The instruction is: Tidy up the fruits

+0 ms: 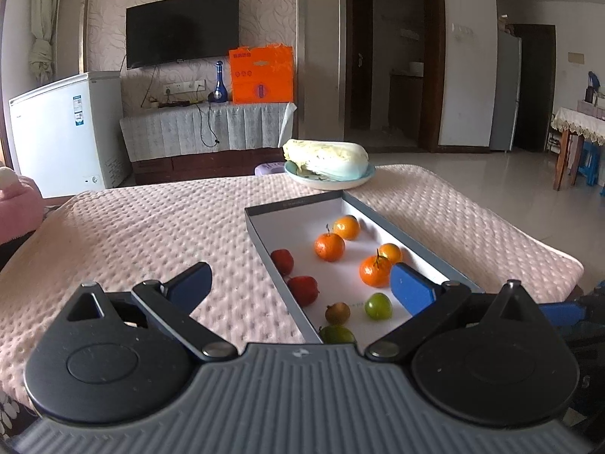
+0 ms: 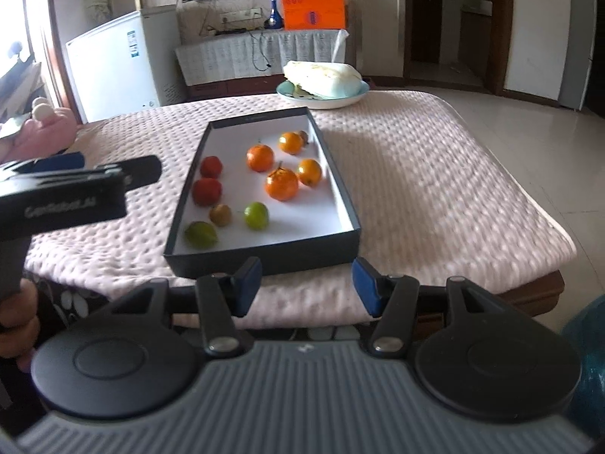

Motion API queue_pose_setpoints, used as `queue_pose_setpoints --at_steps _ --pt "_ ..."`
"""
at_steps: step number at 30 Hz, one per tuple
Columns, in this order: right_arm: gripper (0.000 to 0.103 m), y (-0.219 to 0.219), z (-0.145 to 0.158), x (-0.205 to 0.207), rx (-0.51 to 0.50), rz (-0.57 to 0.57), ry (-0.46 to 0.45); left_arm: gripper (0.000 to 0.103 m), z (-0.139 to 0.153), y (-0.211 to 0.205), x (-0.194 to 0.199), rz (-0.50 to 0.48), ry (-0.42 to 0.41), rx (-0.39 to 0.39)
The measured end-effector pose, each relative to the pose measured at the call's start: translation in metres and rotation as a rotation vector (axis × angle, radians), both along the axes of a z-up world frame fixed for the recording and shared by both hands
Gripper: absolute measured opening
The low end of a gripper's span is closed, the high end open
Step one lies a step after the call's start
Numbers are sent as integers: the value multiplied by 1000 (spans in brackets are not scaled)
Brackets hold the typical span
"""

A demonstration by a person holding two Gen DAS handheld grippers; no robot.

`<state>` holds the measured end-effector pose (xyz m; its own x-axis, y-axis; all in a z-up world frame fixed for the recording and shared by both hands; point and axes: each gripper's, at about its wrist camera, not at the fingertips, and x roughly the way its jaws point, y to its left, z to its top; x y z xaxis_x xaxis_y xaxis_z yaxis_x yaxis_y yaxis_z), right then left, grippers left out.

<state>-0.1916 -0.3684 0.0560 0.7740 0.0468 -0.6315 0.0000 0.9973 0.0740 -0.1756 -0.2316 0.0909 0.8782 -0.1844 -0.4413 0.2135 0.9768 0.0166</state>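
Dark grey cardboard box (image 2: 264, 261) sits on the pink quilted cover (image 2: 416, 174), long axis running from lower centre toward the upper centre of the right wrist frame. All fruit lies inside on the white floor: four orange ones in the upper part, e.g. the big stemmed orange (image 2: 281, 183); two red fruits (image 2: 207, 191) along the left wall; two green fruits, one (image 2: 256, 215) mid-floor, one in the lower-left corner, a brownish fruit (image 2: 220, 215) between them.

Right gripper (image 2: 306, 287) hangs low in its frame, off the box's near short wall, jaws spread and empty, nothing touched. Fruit lies straight ahead of it, over that wall.

Left gripper (image 1: 302, 283): jaws spread wide, empty. In the left wrist view the box's left wall runs between the fingers; the right pad (image 1: 412, 287) sits over the box floor just beside the stemmed orange (image 1: 375, 270), and the green fruit (image 1: 377, 305) and brown one lie between the jaws, lower centre. Contact not seen.

Judgement: left hand is nearer the fruit, especially the green and brown cluster; right still has the near wall to clear. Cabbage on a plate (image 2: 321, 104) beyond the far end, well apart, likely not involved.
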Motion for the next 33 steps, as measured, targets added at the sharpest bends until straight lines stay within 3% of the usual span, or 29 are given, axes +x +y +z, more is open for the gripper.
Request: queue_pose_setpoints --at_steps 15,33 --pt "56 -1 -5 4 -5 17 22 102 -16 -6 -2 -13 99 -2" --pt "56 -1 -6 3 -11 26 21 102 -27 -12 0 -25 108 31"
